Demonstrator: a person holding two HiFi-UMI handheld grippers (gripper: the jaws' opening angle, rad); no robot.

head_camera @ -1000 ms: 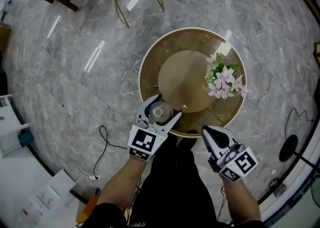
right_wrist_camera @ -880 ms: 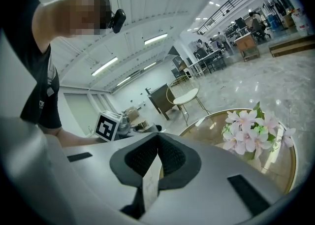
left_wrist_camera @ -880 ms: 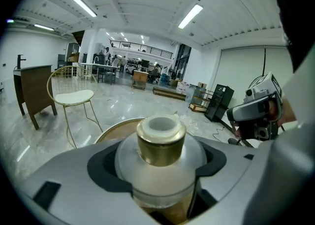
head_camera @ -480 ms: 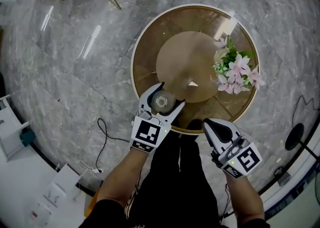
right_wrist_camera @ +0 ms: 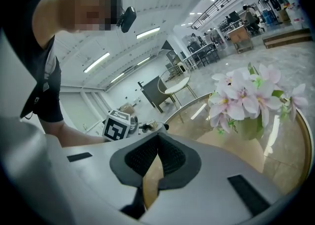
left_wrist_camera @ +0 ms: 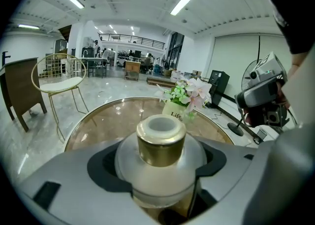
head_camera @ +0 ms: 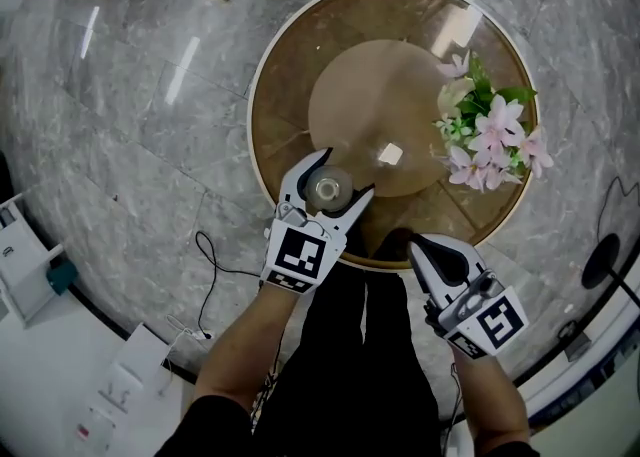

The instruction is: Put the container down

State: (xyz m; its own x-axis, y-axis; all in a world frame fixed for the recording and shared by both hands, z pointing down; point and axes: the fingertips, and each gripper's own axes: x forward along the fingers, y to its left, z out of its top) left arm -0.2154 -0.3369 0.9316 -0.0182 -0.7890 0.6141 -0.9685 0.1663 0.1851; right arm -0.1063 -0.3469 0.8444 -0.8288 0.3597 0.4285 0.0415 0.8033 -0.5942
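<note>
Since a second ago the container (left_wrist_camera: pixel 160 156) has been carried further in from the near rim of the round glass table (head_camera: pixel 262 135), and it now sits over the brown glass just short of the darker central disc. It is a frosted, ball-shaped jar with a gold neck and a white top. It stands upright, its long axis vertical and its top pointing straight up, so the head view shows only a small circle. The left gripper (head_camera: pixel 347 171) pinches it, one jaw on either side of the round body. The jar's base is hidden below the gripper body, so whether it touches the glass cannot be told. Pink flowers (head_camera: pixel 490 135) stand well apart from it, on the right side of the table. The right gripper (head_camera: pixel 418 249) hangs just off the table's near edge with its jaws pressed together on nothing, only a thin sliver of tan showing between the pads. A dark cable (head_camera: pixel 213 267) lies on the marble floor (head_camera: pixel 130 125) to the left.
</note>
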